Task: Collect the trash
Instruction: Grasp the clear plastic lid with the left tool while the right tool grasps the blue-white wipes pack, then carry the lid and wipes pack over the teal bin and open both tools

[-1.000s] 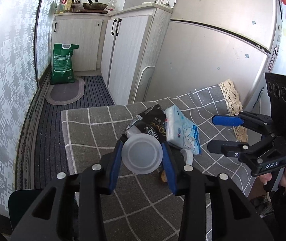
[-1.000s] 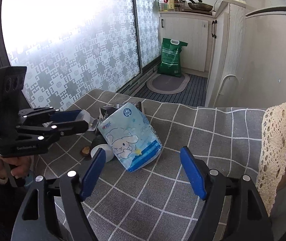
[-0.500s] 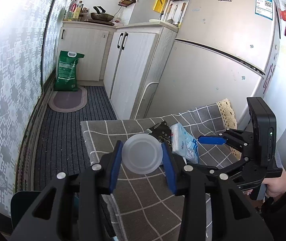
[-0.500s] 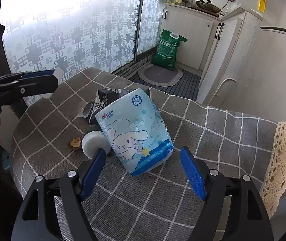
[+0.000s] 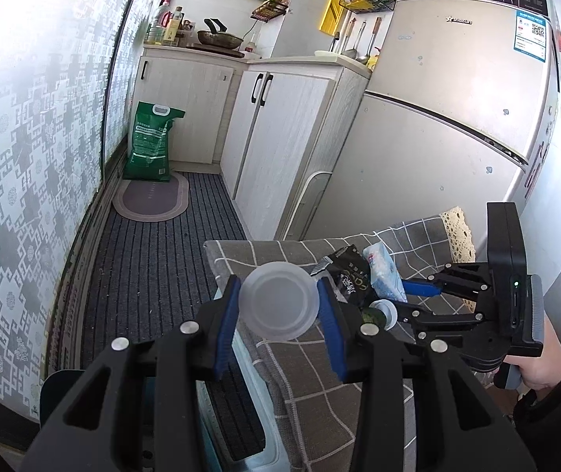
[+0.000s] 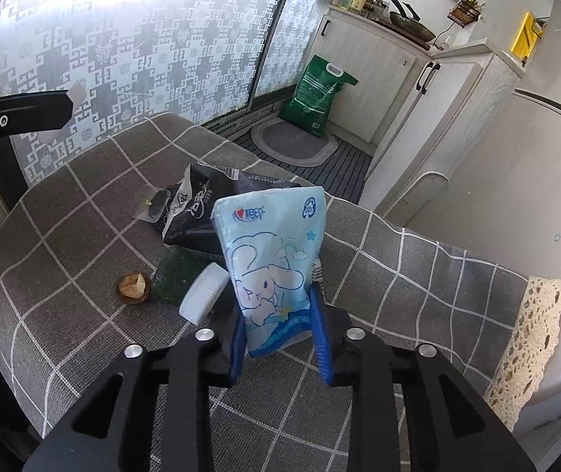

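Note:
My left gripper (image 5: 279, 308) is shut on a translucent plastic cup (image 5: 279, 303), held off the near left edge of the grey checked table (image 5: 319, 377). The jaws of my right gripper (image 6: 280, 330) are closing on a pale blue tissue pack (image 6: 276, 251), whose lower end is pinched between the blue pads so that it stands upright. Behind the pack lie a black wrapper (image 6: 201, 204), a dark green bottle with a white cap (image 6: 203, 293), a brown nut shell (image 6: 134, 287) and a scrap of clear plastic (image 6: 148, 208).
A lace trim (image 6: 532, 334) hangs at the table's right end, by the fridge (image 5: 437, 137). White cabinets (image 5: 280, 137), a green sack (image 5: 150, 141) and an oval mat (image 5: 150, 200) line the striped floor. A pale container's rim (image 5: 241, 393) shows below my left gripper.
My right gripper moved in and closed on the tissue pack, which now stands upright. My left gripper drew back off the table's edge with the cup still in it.

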The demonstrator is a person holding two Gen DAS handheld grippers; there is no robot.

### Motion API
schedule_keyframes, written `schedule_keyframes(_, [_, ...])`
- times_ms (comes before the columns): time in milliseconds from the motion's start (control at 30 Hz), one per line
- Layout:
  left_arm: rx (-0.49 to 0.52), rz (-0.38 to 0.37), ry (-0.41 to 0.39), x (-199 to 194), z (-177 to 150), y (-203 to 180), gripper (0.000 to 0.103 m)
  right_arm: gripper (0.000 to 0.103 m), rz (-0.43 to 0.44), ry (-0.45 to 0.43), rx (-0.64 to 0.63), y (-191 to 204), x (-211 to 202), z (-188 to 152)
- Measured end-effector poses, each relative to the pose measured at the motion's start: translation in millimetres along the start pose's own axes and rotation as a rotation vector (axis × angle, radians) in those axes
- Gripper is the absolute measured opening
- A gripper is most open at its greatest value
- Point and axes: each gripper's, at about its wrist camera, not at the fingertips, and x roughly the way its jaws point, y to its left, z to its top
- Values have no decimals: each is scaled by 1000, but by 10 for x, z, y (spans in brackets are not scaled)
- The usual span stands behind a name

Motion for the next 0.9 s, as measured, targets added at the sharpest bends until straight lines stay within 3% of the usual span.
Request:
schedule_keyframes(167, [-9, 35, 2, -46, -36, 103, 42, 12, -10, -20, 22, -52, -127, 14])
schedule_keyframes(533, [-27, 154, 82, -8, -264, 401, 42, 11, 59, -114, 104, -254, -584, 97])
schedule_keyframes(667, [-40, 200, 132, 56, -378, 535, 42, 11, 128, -166, 140, -258, -754, 165])
schedule_keyframes(900, [-78, 247, 219, 143, -581, 768, 42, 11, 265, -225, 127, 84, -904, 383])
